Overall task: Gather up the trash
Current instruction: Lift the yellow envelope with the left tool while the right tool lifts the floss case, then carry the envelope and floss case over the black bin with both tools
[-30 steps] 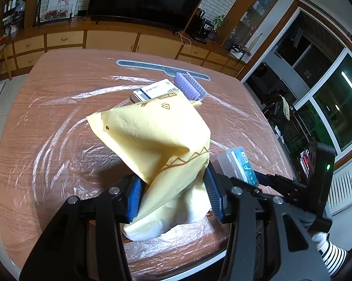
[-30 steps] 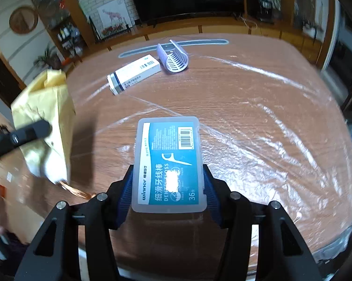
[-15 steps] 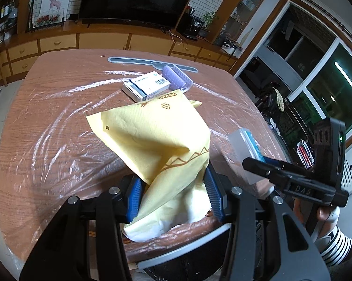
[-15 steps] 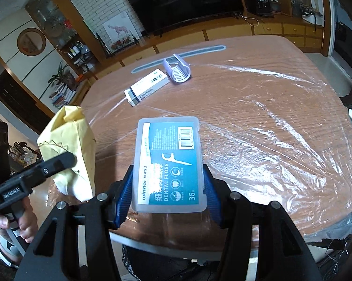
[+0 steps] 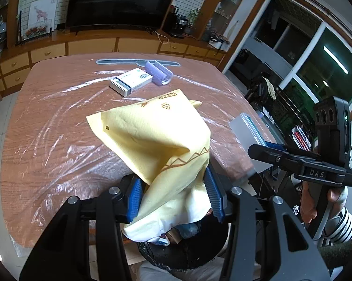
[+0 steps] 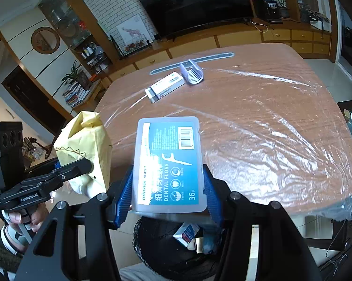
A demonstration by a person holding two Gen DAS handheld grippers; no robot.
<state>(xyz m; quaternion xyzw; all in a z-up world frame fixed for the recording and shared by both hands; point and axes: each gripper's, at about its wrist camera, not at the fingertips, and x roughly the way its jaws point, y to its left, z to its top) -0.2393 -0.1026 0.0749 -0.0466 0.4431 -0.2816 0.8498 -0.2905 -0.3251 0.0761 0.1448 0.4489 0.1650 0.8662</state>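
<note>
Nearest me, at six o'clock in both wrist views, a black-lined trash bin (image 6: 166,245) sits below the edge of the surface (image 5: 47,117), with a small carton and other scraps already inside. My left gripper (image 5: 173,194) has its jaws part-way closed, the blue pads pressing the crumpled lower end of a yellow paper bag (image 5: 152,140), which rises toward twelve o'clock above the bin's rim. My right gripper (image 6: 167,194) has its jaws at a similar width, clamped on the long sides of a clear dental floss box (image 6: 169,164) with a blue label, held over the bin. In the left view that box shows at three o'clock, edge-on. Beyond, the wood-grain surface is covered with clear plastic film. Far off, near twelve o'clock, lie a white and blue carton (image 5: 131,82) and, just beside it, a lilac ribbed plastic piece (image 5: 160,73).
</note>
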